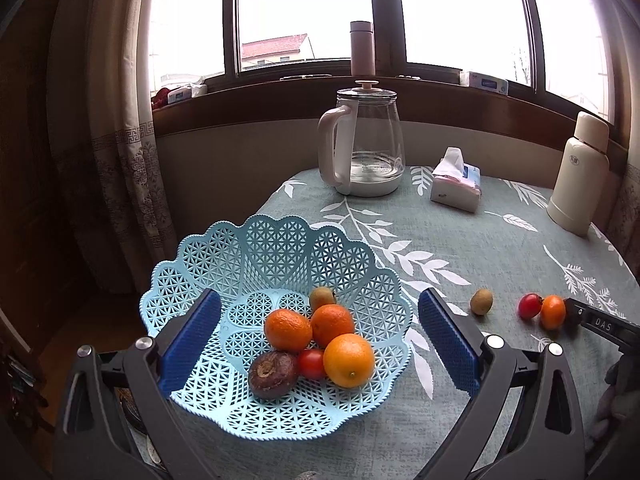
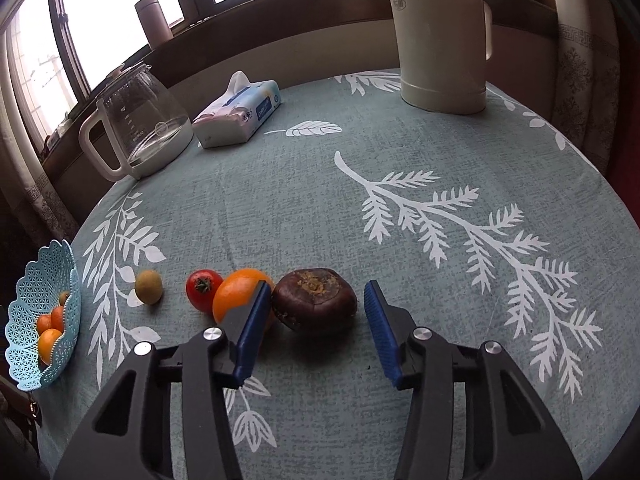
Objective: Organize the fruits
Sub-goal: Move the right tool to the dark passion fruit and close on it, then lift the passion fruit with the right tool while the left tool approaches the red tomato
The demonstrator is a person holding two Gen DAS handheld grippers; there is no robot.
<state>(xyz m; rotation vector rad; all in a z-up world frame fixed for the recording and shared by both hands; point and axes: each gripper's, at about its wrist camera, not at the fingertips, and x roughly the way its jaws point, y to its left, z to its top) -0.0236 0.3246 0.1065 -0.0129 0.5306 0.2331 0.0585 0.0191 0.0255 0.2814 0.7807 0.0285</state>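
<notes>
**Four fruits left on the worktop: hazards of the next pick**

The worktop (image 2: pixel 280 208), round and covered by a leaf-print cloth, carries a glass kettle (image 2: pixel 140 128), a cream thermos (image 2: pixel 440 40) and a tissue pack (image 2: pixel 240 112) at the far side, all well apart from the fruit. The blue lattice basket (image 1: pixel 280 248) sits at the worktop's left edge and already holds three oranges, a cherry tomato, a brown round fruit and a small greenish one.

The left gripper (image 1: pixel 320 340) hangs over the basket, fingers released and grasping nothing. The right gripper (image 2: pixel 316 320) is likewise spread and empty, low over the cloth, with the dark brown fruit (image 2: pixel 316 298) just ahead of the gap between its fingers.

Risks, as judged from this arrangement:
- The left finger (image 2: pixel 250 328) of the right gripper overlaps the loose orange (image 2: pixel 240 296), which appears to touch the brown fruit. Closing from here could pinch both or shove the orange sideways.
- A nudged orange would likely strike the cherry tomato (image 2: pixel 203 289) just beside it and roll both toward the edge.
- The brown fruit is squat and rounded; an off-centre squeeze may squirt it forward.
- The small green-brown fruit (image 2: pixel 148 287) lies apart, nearest the basket, and is least exposed.
</notes>
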